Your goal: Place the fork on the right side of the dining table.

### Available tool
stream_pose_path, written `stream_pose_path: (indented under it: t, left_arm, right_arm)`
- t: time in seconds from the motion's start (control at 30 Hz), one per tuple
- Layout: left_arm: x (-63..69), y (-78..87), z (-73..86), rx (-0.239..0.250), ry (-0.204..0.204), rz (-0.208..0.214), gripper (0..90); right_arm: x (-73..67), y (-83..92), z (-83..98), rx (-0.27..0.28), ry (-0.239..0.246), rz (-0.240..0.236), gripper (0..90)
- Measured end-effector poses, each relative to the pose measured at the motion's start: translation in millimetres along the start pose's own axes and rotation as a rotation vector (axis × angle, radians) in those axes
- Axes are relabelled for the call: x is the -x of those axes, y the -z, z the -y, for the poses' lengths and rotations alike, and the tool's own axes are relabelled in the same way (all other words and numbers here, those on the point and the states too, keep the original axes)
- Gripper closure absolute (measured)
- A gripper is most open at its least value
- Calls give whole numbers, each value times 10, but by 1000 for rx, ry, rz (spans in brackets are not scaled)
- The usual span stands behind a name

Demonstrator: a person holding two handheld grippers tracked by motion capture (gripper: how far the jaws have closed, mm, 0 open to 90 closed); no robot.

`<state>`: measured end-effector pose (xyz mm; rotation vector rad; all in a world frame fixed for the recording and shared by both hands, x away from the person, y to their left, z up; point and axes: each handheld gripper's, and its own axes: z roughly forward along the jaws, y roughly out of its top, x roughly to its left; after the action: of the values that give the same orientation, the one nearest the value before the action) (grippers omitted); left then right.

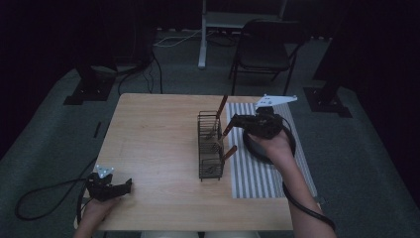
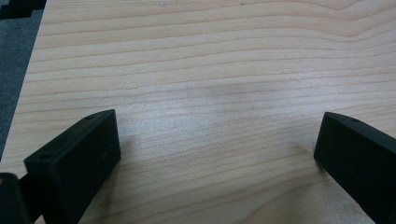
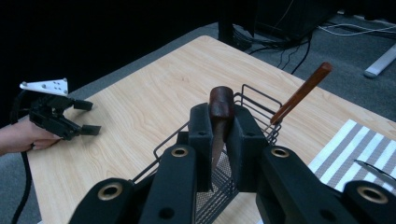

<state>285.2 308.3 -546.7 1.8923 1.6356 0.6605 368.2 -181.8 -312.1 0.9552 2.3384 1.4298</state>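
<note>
While the grip lasts: the right gripper (image 3: 219, 140) is pinching a wooden-handled utensil (image 3: 220, 105) by its handle, both pads pressed on the wood just below the rounded end.
Risk of snagging: the blade end hangs down inside the wire caddy (image 1: 210, 146); as I judge it, a tilted lift could catch the blade on the wires and drag or tip the caddy.
Risk of slipping: the handle is smooth and narrow, so it may pivot between the pads.
Utensil relative to gripper: dead centre between the jaws, handle end toward 12 o'clock.
Neighbours: a second utensil (image 3: 301, 93) leans at 2 o'clock; the striped mat (image 1: 270, 163) lies at 4 o'clock.
Left gripper (image 1: 110, 189): spread wide over bare counter (image 2: 210, 60), holding nothing, at 9 o'clock from the right gripper.
</note>
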Motion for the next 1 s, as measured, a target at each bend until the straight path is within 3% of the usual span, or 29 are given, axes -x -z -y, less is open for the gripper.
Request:
stream_pose_path:
  t: [0.33,0.67,1.0]
  left_arm:
    - [0,1,-1,-2,0,1,6]
    - [0,1,0,-1,0,0,6]
    - [0,1,0,-1,0,0,6]
  right_arm:
    - [61,186,-42,47,-25,25,813]
    - [101,518,-128,117,-27,77,812]
    - [175,729,10,133,-51,136,812]
